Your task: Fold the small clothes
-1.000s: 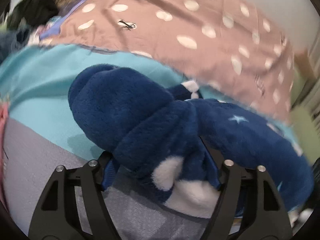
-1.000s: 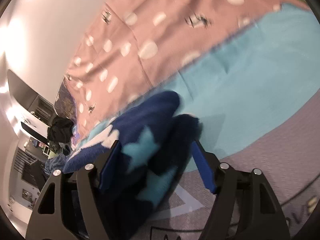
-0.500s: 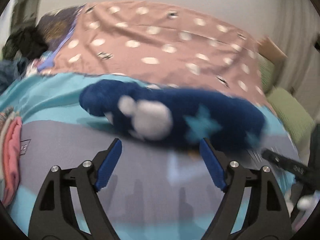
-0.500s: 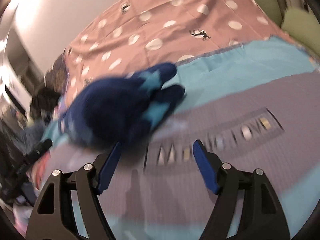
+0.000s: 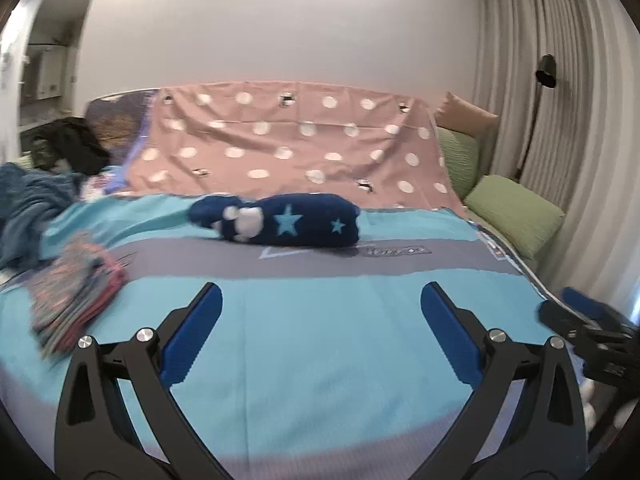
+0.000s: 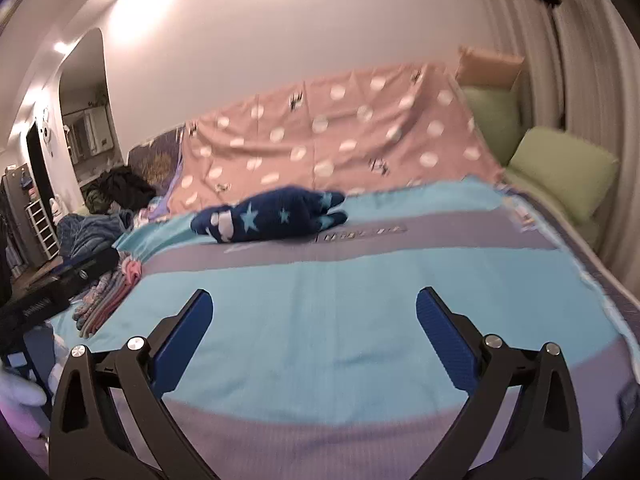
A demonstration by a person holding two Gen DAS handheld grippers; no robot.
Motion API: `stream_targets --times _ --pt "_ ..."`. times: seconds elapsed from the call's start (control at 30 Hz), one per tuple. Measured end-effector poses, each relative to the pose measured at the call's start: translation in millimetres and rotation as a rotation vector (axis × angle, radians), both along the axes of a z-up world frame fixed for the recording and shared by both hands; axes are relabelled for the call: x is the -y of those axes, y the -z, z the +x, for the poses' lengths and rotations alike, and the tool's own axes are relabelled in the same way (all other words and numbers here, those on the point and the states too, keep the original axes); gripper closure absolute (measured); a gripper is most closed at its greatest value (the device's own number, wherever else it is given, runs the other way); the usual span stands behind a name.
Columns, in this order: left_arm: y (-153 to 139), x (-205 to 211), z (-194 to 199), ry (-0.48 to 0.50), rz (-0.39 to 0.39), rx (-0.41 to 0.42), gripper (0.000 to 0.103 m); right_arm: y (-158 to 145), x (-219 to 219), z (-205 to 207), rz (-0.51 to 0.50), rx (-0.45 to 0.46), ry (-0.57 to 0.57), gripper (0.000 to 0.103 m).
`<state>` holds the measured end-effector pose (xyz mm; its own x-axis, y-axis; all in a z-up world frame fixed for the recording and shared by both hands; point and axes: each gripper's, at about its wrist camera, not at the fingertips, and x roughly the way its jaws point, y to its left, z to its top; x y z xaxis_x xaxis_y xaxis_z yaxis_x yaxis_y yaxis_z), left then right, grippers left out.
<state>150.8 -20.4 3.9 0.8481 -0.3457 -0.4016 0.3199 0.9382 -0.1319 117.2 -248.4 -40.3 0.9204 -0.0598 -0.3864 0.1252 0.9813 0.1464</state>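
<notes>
A folded navy fleece garment with light-blue stars and white patches (image 5: pixel 280 225) lies on the turquoise and grey blanket (image 5: pixel 320 320) near the far side of the bed; it also shows in the right wrist view (image 6: pixel 272 216). My left gripper (image 5: pixel 320 312) is open and empty, well back from the garment. My right gripper (image 6: pixel 312 312) is open and empty too, also well back. The right gripper shows at the right edge of the left wrist view (image 5: pixel 580 320).
A stack of folded pink striped clothes (image 5: pixel 72 296) lies at the left of the blanket, also in the right wrist view (image 6: pixel 108 292). A pink dotted sheet (image 5: pixel 296 148) covers the back. Green pillows (image 5: pixel 512 212) sit right; dark clothes (image 5: pixel 68 148) are heaped at the left.
Both grippers let go of the navy garment and pulled far back from it. The garment now lies folded on the blanket.
</notes>
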Motion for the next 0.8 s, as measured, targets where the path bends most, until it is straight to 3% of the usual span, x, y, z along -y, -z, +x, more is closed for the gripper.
stream_targets --times 0.13,0.27,0.37,0.53,0.8 --pt "-7 -8 -47 -0.014 -0.006 0.019 0.002 -10 -11 -37 -0.012 0.009 0.032 0.001" --pt "-17 -9 -90 -0.1 0.094 0.083 0.002 -18 -20 -59 -0.005 0.032 0.023 0.001" --pt "-22 -15 -113 -0.084 0.07 0.099 0.002 -25 -32 -75 -0.033 0.05 0.022 0.001" --pt "-22 -26 -135 -0.162 0.076 0.058 0.002 -32 -47 -95 -0.063 0.066 0.03 0.001" --pt "-20 -33 -150 -0.138 0.07 0.057 0.002 -31 -56 -108 -0.05 0.043 0.036 0.001"
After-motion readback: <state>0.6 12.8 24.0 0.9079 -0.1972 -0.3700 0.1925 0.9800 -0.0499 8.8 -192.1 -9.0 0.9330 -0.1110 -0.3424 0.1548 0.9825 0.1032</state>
